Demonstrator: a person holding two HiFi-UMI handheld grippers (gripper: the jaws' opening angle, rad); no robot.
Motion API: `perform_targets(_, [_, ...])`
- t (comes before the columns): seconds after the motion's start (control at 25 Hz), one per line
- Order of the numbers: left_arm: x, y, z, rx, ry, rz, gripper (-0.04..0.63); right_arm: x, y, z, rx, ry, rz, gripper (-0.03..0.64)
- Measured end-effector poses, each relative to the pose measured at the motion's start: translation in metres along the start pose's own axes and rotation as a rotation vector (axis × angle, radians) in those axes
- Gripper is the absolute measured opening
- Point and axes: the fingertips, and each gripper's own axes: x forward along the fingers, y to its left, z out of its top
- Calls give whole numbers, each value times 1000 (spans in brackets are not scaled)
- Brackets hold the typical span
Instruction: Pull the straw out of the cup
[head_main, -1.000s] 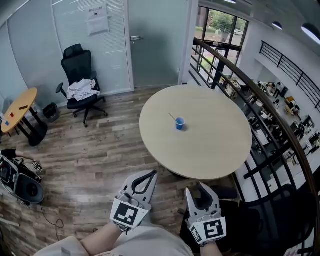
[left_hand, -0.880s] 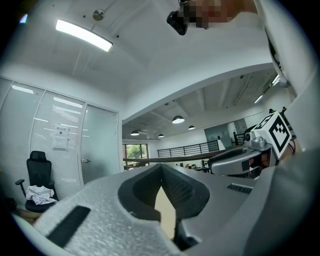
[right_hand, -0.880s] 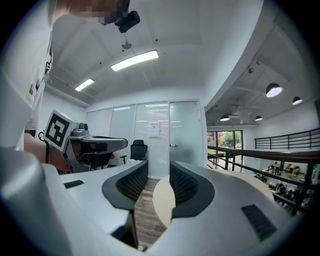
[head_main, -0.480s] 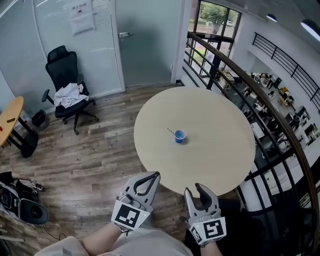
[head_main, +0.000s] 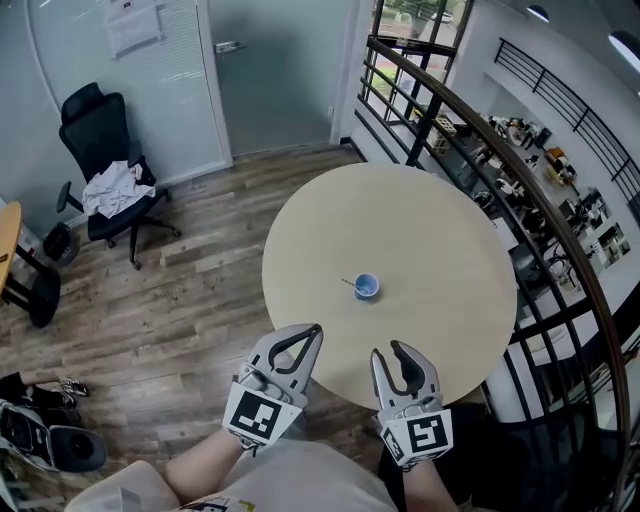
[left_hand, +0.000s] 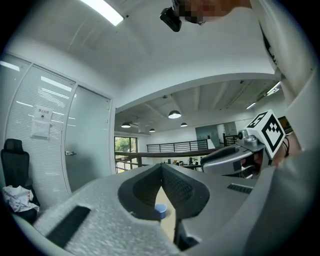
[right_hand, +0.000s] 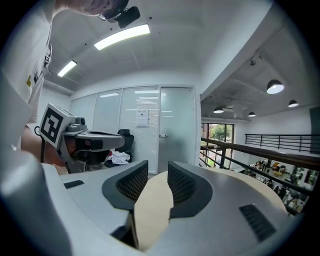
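Blue cup (head_main: 367, 287), one straw (head_main: 350, 283), left gripper (head_main: 315, 329) closed, right gripper (head_main: 388, 350) parted

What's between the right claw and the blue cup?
Nothing but bare table: the head view shows it running from the right claw to the blue cup.

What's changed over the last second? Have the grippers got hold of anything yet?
The person has moved closer to the round table, so the blue cup and its straw sit nearer both grippers in the head view. Nothing was taken hold of or let go. As before: left gripper shut and empty, right gripper open and empty, straw in the cup.
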Motion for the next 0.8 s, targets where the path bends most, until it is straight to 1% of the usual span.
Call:
perform_targets(0.2, [38, 44, -18, -20, 23, -57, 12, 64, -23, -23, -20, 67, -58, 124])
perform_targets(0.36, [63, 66, -41, -65, 53, -108, 12, 99, -38, -39, -12, 108, -96, 124])
perform_targets(0.48, [79, 77, -61, -39, 62, -146, 12, 115, -42, -46, 21, 136, -102, 124])
perform_targets(0.64, [94, 86, -78, -53, 91, -136, 12, 133, -47, -61, 9, 184, -77, 124])
perform_targets(0.8, [107, 91, -94, -57, 124, -114, 12, 149, -54, -82, 43, 219, -36, 124])
